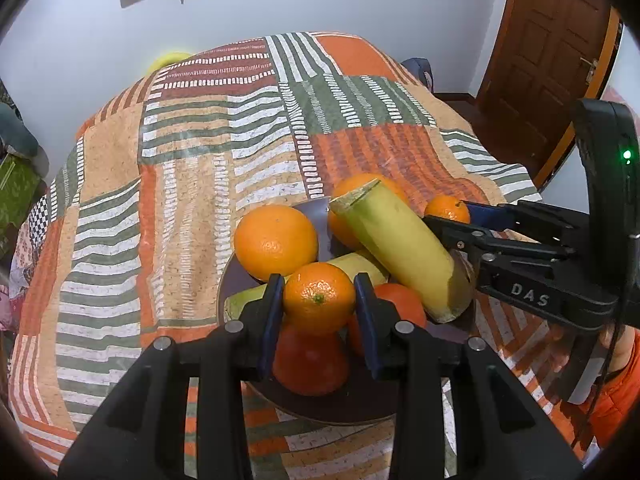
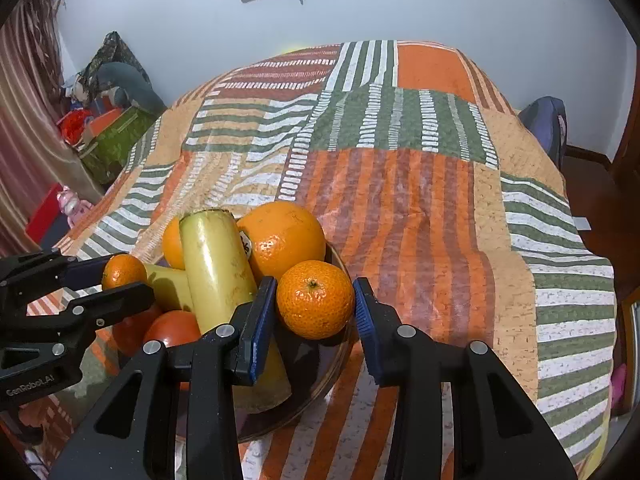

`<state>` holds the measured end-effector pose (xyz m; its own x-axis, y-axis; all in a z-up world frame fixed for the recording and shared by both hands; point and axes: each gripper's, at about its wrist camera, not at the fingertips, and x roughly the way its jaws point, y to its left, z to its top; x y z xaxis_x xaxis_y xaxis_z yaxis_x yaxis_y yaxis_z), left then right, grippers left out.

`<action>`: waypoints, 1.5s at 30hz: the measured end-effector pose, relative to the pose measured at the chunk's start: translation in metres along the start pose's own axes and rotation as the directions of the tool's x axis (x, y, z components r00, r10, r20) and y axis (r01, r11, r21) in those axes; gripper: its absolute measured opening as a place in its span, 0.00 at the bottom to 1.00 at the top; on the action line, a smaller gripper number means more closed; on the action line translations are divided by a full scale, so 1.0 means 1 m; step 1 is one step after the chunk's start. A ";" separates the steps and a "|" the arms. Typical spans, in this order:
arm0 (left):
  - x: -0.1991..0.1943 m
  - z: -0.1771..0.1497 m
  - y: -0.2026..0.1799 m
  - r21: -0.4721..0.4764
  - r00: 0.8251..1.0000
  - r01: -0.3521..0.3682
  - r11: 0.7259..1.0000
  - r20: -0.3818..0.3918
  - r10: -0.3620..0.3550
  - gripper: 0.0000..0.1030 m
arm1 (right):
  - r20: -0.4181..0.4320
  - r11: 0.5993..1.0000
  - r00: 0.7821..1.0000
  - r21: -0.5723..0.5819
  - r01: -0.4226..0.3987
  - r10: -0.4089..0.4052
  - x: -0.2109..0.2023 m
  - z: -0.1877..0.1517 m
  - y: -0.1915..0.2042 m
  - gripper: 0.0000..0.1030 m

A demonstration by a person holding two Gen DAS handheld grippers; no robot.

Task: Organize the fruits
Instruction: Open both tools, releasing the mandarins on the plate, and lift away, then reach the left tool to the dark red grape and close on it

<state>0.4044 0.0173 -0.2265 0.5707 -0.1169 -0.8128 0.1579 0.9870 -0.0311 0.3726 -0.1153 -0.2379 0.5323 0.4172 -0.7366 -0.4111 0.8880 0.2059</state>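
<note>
A dark round plate (image 1: 320,416) (image 2: 320,384) on the patchwork cloth holds two large oranges (image 1: 276,242) (image 2: 284,236), two yellow-green bananas (image 1: 404,248) (image 2: 218,276) and red tomatoes (image 1: 310,360) (image 2: 174,328). My left gripper (image 1: 319,304) (image 2: 124,276) is shut on a small mandarin (image 1: 319,298) over the plate's near side, its blue pads pressing both flanks. My right gripper (image 2: 315,304) (image 1: 448,214) is shut on another mandarin (image 2: 315,299) (image 1: 447,206) at the plate's right rim, beside the upper banana.
The striped orange, green and tan cloth (image 1: 200,168) covers the whole surface and drops at its edges. A brown door (image 1: 552,60) stands at the right, and a person's orange sleeve (image 1: 616,392) shows behind the right gripper. Boxes and bags (image 2: 112,120) crowd the left side.
</note>
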 end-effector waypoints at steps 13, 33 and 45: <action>-0.003 -0.002 0.000 -0.015 1.000 -0.004 1.000 0.007 0.005 0.51 | -0.029 1.000 0.999 0.022 -0.016 0.017 -0.002 0.001 -0.008 0.43; -0.103 -0.033 0.025 -0.067 0.992 -0.070 0.995 0.099 0.076 0.52 | 0.102 0.996 0.994 -0.081 -0.038 0.046 -0.092 -0.009 0.039 0.43; -0.136 -0.098 0.037 -0.062 0.996 -0.088 0.994 0.003 0.088 0.53 | 0.068 0.991 0.996 -0.122 -0.054 0.063 -0.112 -0.041 0.074 0.43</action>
<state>0.2540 0.0809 -0.1743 0.5847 -0.0299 -0.8107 0.0569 0.9984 0.0043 0.2519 -0.1043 -0.1668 0.5543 0.4843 -0.6770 -0.5268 0.8338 0.1651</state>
